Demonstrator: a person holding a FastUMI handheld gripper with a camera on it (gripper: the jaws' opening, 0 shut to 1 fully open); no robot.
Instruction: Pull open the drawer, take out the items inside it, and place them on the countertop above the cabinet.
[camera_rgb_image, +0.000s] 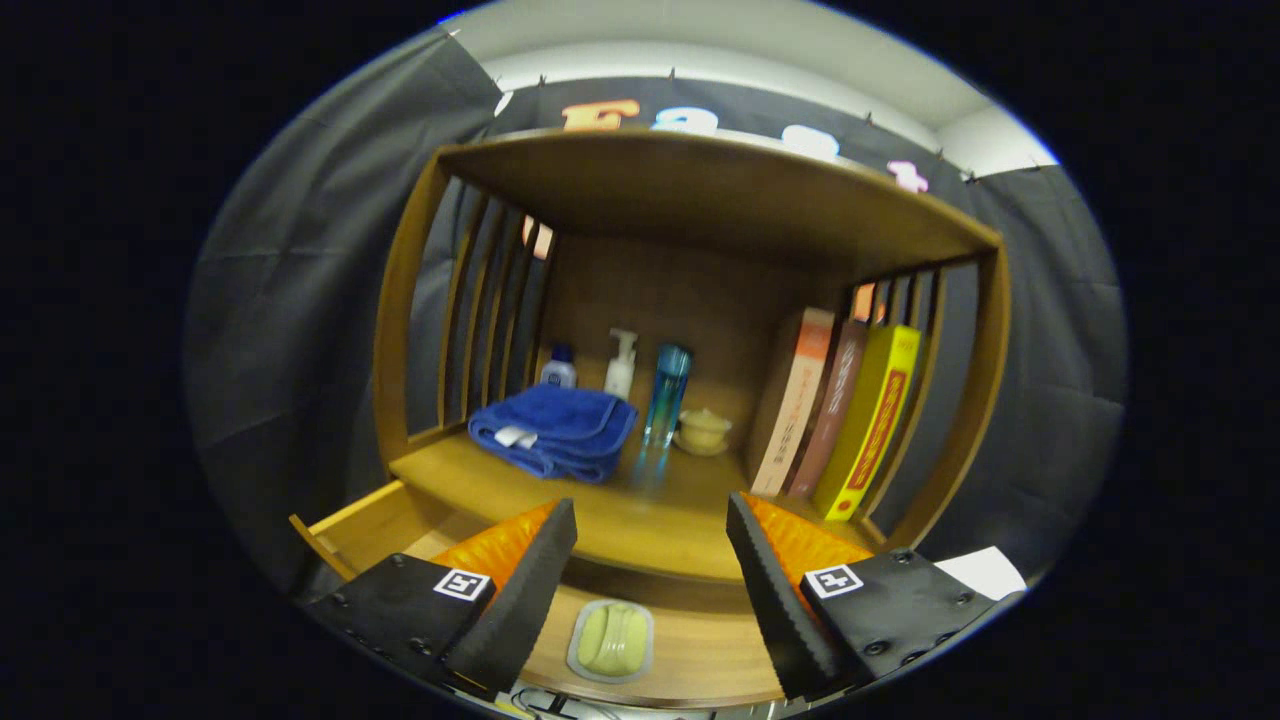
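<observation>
Gripper view: gripper (650, 570) hangs above the open drawer (690, 650), fingers spread wide and holding nothing, straddling the soap dish (611, 641) inside the drawer, apparently aligned for pickup. Countertop (600, 510) lies just beyond the drawer.

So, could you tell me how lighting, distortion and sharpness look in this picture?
Gripper view: fisheye bends the cabinet frame outward; the countertop shows a soft reflection below the blue bottle; the soap dish between the open gripper fingers is dim, slightly soft.
</observation>
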